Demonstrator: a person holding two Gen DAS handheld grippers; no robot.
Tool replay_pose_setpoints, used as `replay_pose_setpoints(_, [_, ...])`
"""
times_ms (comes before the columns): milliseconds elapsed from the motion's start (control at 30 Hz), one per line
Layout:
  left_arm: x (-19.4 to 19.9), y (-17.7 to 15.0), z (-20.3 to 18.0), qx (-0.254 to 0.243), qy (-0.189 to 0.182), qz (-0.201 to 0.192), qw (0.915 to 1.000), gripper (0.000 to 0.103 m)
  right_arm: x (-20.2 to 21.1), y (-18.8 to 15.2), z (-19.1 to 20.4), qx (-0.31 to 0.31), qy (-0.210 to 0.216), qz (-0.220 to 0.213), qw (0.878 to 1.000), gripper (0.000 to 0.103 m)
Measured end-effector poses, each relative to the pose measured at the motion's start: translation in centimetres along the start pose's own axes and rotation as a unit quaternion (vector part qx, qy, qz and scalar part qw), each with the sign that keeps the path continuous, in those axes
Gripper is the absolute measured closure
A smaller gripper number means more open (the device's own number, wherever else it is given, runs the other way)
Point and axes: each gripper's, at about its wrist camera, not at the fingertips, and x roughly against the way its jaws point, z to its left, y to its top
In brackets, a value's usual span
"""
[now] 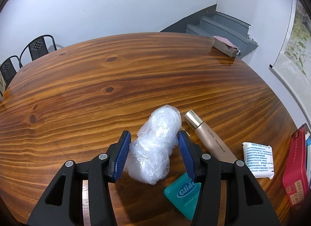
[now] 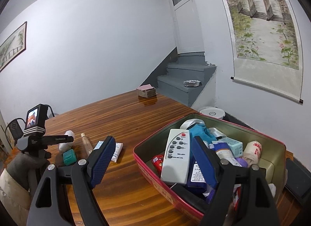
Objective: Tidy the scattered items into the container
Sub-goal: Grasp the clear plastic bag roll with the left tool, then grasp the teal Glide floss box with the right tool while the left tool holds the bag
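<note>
Wood-grain table (image 1: 77, 93), glossy, knots showing; pale walls all round.

Left wrist view, L to R:
- 2 black metal chairs (image 1: 38, 48) at far L edge of table.
- Left gripper (image 1: 154, 153), blue pads either side of crumpled clear plastic bundle (image 1: 155, 146), both pads touching it; whether bundle lifted or resting on table: cannot tell.
- Teal floss box (image 1: 182, 194) just beside bundle, partly under R finger.
- Beige tube w/ gold cap (image 1: 206, 136) lying flat, near bundle.
- White printed packet (image 1: 258, 159).
- Red tin (image 1: 295, 167) at R frame edge.
- Card deck (image 1: 225, 48) near far table edge; grey stairs (image 1: 217, 27) behind.

Right wrist view, L to R:
- Framed picture (image 2: 12, 49) on L wall.
- Right gripper (image 2: 153, 159), jaws wide apart, holding nothing, over near L corner of tin, which is crammed: white remote (image 2: 176, 158), blue cloth, tubes.
- Hanging scroll (image 2: 260, 23) on R wall.
- Broad bare tabletop betw. tin and deck.
</note>
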Motion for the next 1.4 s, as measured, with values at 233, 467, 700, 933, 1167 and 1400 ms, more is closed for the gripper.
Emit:
replay_pose_setpoints(233, [-0.7, -0.5, -0.4, -0.016, 0.001, 0.008, 0.9998, 0.057, -0.1, -0.2, 0.2, 0.005, 0.002, 0.003, 1.0, 0.02])
replay_pose_setpoints(467, [1.0, -0.1, 0.7, 0.006, 0.001, -0.012, 0.9999, 0.066, -0.2, -0.5, 0.7, 0.012, 0.007, 0.002, 1.0, 0.02])
replay_pose_setpoints(700, [3.8, 0.8, 2.5, 0.03, 0.008, -0.047, 0.9984, 0.066, -1.9, -0.5, 3.4, 0.022, 0.09, 0.051, 0.994, 0.02])
replay_pose_setpoints(933, [4.9, 1.0, 3.7, 0.048, 0.003, -0.055, 0.9973, 0.066, -6.4, -1.3, 11.3, 0.117, 0.185, 0.15, 0.964, 0.02])
replay_pose_setpoints(1167, [5.8, 1.2, 5.1, 0.074, 0.007, -0.064, 0.9952, 0.066, -12.2, -3.2, 15.2, 0.098, 0.212, 0.238, 0.943, 0.04])
replay_pose_setpoints(1400, [5.5, 1.1, 5.1, 0.075, 0.009, -0.059, 0.9954, 0.066, -14.7, -3.5, 17.7, 0.118, 0.213, 0.251, 0.937, 0.04])
